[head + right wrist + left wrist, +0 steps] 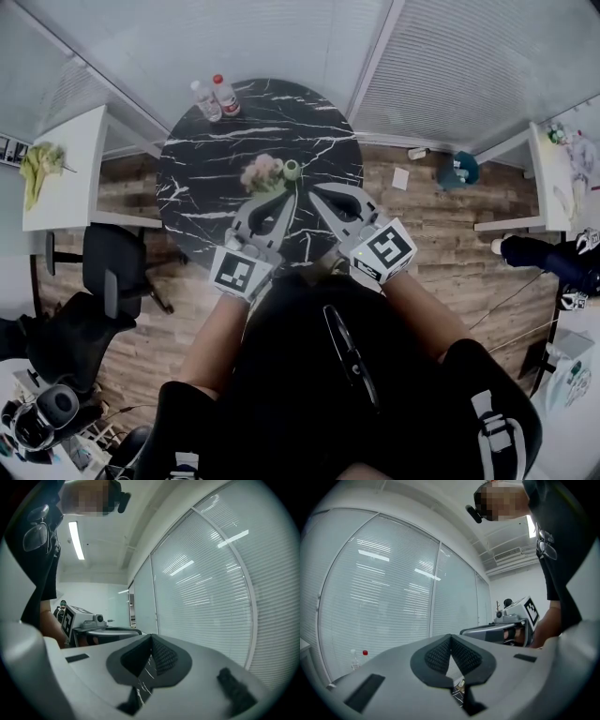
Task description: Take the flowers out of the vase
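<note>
left gripper (286,199) and right gripper (314,195), both closed and empty, point at the flowers (262,172) just ahead; blooms lean left of the vase (292,170), seemingly nearer the left gripper.

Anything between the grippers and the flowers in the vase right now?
Nothing visible. In the head view the flowers and vase stand just beyond the tips of the left gripper and right gripper, only bare table between. The bottles sit at the table's far edge, clear of the path.
</note>
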`<state>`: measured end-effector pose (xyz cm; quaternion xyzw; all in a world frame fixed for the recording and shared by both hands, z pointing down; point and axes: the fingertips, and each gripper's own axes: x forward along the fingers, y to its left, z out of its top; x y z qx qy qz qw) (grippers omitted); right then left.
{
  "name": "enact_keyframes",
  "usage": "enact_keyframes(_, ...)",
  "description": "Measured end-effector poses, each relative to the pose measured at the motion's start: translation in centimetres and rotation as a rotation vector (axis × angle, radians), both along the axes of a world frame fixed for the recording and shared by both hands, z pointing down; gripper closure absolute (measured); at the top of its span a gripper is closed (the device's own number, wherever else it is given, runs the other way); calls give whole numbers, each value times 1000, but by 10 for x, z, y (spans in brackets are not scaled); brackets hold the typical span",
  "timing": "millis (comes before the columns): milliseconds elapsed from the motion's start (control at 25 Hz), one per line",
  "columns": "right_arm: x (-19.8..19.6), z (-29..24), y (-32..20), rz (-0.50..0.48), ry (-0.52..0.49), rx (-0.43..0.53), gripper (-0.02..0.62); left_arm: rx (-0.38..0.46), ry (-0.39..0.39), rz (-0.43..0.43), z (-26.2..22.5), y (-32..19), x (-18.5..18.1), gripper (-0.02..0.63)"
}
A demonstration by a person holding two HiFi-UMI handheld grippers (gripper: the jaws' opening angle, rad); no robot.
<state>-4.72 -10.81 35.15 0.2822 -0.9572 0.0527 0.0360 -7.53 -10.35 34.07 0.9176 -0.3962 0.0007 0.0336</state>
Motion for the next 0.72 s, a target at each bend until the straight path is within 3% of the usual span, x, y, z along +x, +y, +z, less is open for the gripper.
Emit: enact_keyframes(720,3,-3,3,12,-9,3,575,13,-7,-4,-3,1,1,592)
